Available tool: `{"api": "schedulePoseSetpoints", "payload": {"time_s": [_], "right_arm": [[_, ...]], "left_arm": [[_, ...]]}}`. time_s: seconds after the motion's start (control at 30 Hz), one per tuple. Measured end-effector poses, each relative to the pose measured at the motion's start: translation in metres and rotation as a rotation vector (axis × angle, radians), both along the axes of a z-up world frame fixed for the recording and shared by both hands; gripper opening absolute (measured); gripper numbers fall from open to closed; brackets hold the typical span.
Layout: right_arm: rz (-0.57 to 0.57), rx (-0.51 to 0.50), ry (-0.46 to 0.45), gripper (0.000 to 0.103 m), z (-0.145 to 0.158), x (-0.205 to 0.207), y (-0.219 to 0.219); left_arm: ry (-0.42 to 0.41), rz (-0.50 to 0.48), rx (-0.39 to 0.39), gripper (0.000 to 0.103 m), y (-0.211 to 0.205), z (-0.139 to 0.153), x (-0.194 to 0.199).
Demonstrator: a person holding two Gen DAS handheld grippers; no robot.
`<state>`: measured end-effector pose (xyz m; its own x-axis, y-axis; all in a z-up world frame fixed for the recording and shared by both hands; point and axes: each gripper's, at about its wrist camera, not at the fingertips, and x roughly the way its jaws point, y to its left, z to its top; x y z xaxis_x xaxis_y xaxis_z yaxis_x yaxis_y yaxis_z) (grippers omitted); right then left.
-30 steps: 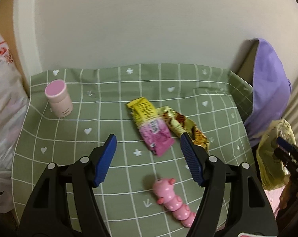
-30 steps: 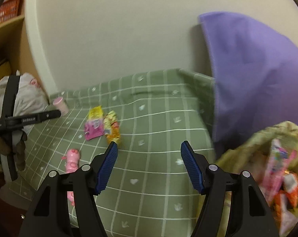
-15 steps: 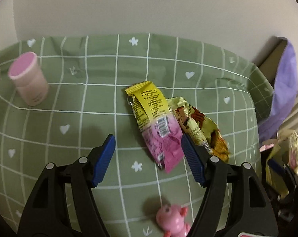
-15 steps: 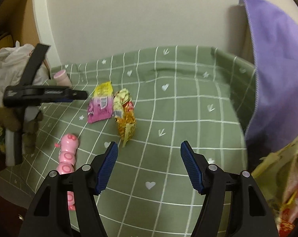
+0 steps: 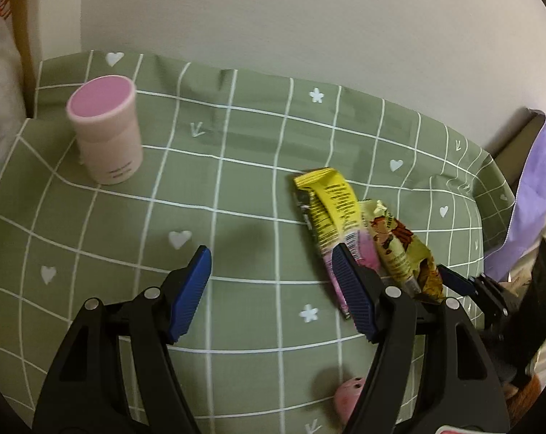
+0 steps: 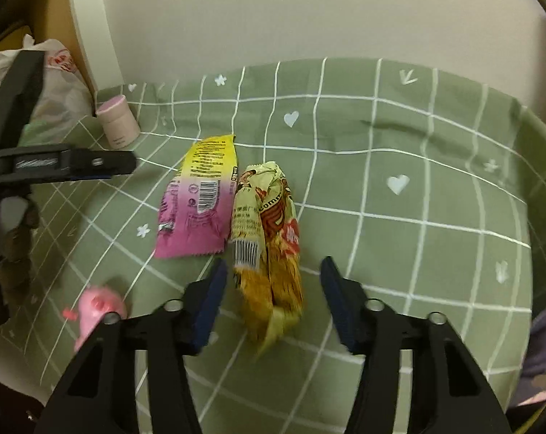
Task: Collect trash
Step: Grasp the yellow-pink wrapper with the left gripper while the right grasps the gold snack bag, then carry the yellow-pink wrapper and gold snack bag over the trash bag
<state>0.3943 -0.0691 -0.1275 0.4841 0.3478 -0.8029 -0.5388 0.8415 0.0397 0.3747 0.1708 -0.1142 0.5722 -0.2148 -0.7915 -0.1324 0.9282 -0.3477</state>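
- The right gripper (image 6: 271, 282) is seen low over the green checked cloth (image 6: 417, 253); its jaws have just been closing and stand half apart, with the lower end of the yellow-orange snack wrapper (image 6: 269, 238) between them, the pads not yet pressing on it.
- The yellow-pink wrapper (image 6: 197, 199) is laid just beside that wrapper, at its 9 o'clock, edges touching.
- The left gripper (image 5: 273, 282) is held with jaws wide and empty over bare cloth; its right-hand finger overlaps the yellow-pink wrapper's lower end.
- A pink jar (image 5: 104, 130) is stood upright at 10 o'clock from the wrappers.
- A pink toy (image 6: 97, 307) is partly seen at 7 o'clock.
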Motion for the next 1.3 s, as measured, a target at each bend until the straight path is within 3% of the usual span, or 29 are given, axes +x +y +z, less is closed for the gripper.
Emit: {"api": "schedulePoseSetpoints", "payload": {"time_s": [0.1, 0.33, 0.6, 0.67, 0.77, 0.9, 1.3], "right_arm": [[-0.018, 0.036, 0.04, 0.034, 0.0, 0.001, -0.005], [-0.126, 0.066, 0.048, 0.032, 0.016, -0.029, -0.05], [-0.194, 0.066, 0.063, 0.032, 0.025, -0.073, -0.086], [-0.221, 0.074, 0.065, 0.032, 0.026, -0.078, -0.092], [-0.262, 0.078, 0.06, 0.032, 0.029, -0.087, -0.101], [-0.301, 0.083, 0.058, 0.032, 0.031, -0.095, -0.111], [-0.311, 0.099, 0.02, 0.032, 0.04, -0.11, -0.113]], "left_arm": [[0.01, -0.003, -0.018, 0.066, 0.003, -0.003, -0.002], [0.014, -0.079, -0.034, 0.066, -0.022, -0.003, 0.016], [0.047, -0.128, 0.038, 0.065, -0.047, -0.017, 0.068], [0.059, -0.158, 0.066, 0.058, -0.055, -0.02, 0.073], [0.054, -0.197, 0.096, 0.036, -0.067, -0.019, 0.075], [0.02, -0.217, 0.11, 0.024, -0.077, -0.01, 0.069], [-0.11, -0.265, 0.124, 0.023, -0.089, 0.042, 0.027]]}}
